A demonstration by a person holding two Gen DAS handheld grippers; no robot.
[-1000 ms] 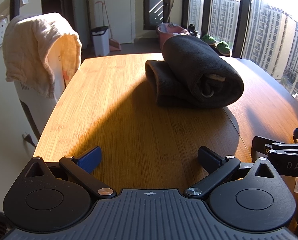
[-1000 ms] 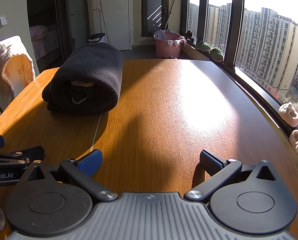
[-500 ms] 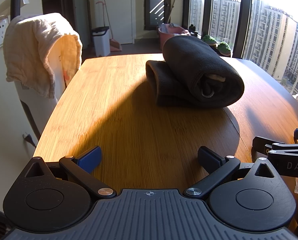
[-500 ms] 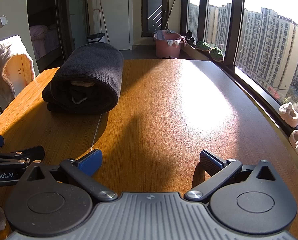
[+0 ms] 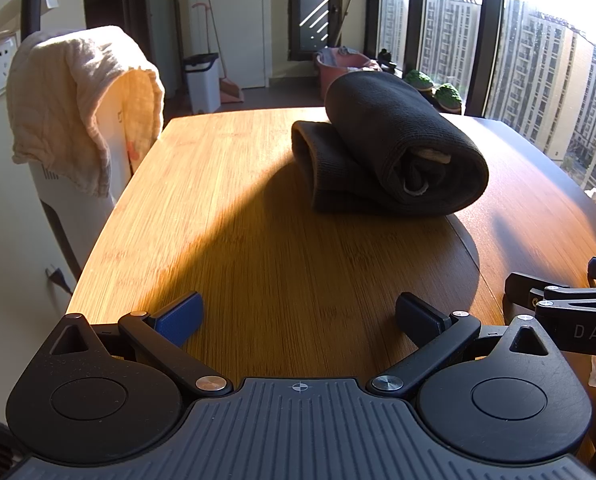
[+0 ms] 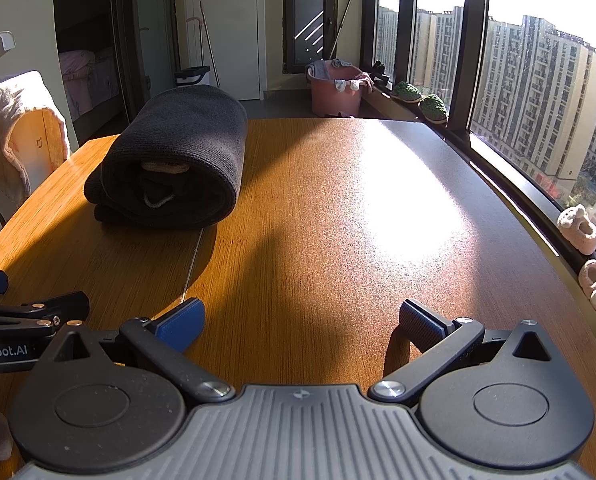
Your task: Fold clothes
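A dark grey garment [image 5: 394, 156], folded over into a thick bundle, lies on the wooden table [image 5: 225, 216]; it also shows in the right wrist view [image 6: 173, 160]. A pale label shows inside its open end. My left gripper [image 5: 298, 316] is open and empty, low over the table's near edge, well short of the garment. My right gripper [image 6: 302, 320] is open and empty beside it, to the right. Each gripper's side shows at the edge of the other's view.
A chair with a cream cloth [image 5: 81, 100] draped over its back stands at the table's left. A window sill with slippers [image 6: 578, 228] runs along the right. A pink basin [image 6: 334, 88] and a white bin [image 5: 201, 80] stand on the floor beyond the table.
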